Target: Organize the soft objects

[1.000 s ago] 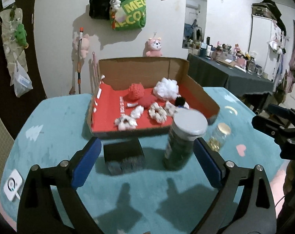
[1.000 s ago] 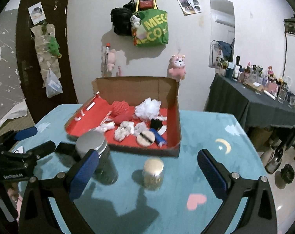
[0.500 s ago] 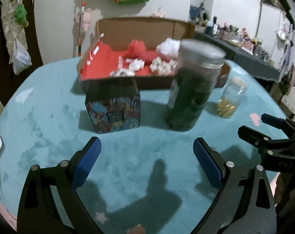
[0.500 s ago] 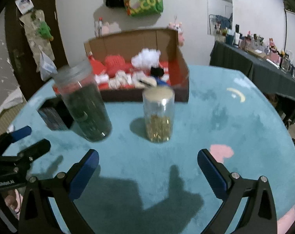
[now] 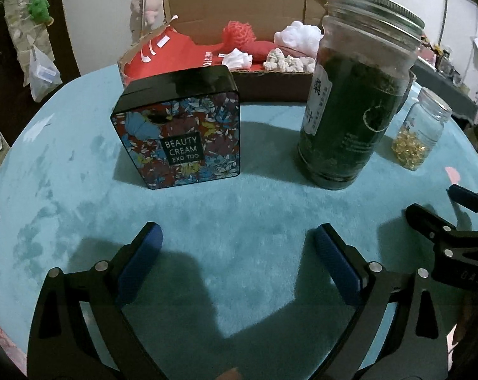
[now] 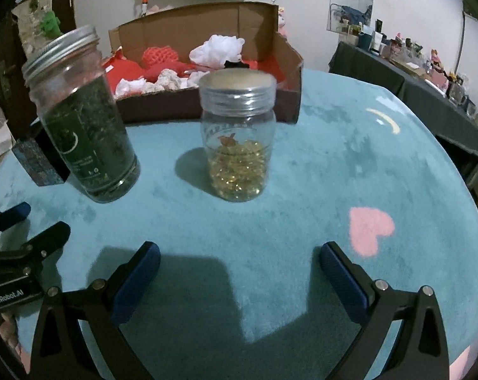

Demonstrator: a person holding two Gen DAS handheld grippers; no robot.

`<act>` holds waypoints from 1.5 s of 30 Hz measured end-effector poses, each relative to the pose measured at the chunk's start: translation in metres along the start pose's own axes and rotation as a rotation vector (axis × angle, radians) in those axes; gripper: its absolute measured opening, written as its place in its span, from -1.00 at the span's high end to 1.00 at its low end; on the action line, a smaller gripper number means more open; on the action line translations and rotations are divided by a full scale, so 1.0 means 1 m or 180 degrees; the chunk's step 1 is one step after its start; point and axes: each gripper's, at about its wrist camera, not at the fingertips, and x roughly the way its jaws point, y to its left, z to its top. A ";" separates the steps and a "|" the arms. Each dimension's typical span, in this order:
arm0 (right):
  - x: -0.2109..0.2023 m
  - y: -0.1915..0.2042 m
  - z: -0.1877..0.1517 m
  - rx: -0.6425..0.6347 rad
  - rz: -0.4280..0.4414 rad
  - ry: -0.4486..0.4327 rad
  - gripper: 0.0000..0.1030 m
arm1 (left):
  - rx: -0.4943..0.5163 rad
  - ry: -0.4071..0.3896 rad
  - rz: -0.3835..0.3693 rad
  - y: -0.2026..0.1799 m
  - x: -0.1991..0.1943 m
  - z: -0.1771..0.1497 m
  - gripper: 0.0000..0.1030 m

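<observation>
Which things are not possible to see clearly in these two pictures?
- Left wrist view: the tall green jar covers the box's right part.
- Right wrist view: the floral tin is mostly behind the same jar.
- Right wrist view: the small jar's label is too blurred to read.

Teal table [image 5: 239, 209], tin [image 5: 182, 126] at 10 o'clock, tea jar [image 5: 352, 95] at 1, capsule jar [image 6: 239, 139] at 2, box [image 6: 207, 107] at 12.

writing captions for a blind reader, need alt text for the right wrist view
The open right gripper hovers over a teal tablecloth, facing a small clear jar of golden capsules. A taller jar of dark green leaves stands left; behind, a cardboard box holds soft items.
</observation>
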 end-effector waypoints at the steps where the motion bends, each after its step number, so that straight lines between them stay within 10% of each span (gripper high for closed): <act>1: 0.000 0.000 0.000 0.0009 0.0000 0.0002 -1.00 | -0.0002 -0.0002 0.0005 0.000 0.000 0.000 -0.93; 45: 0.000 0.002 -0.001 0.0027 -0.0029 -0.0007 -1.00 | -0.0056 0.0009 0.0039 0.002 0.004 0.002 -1.00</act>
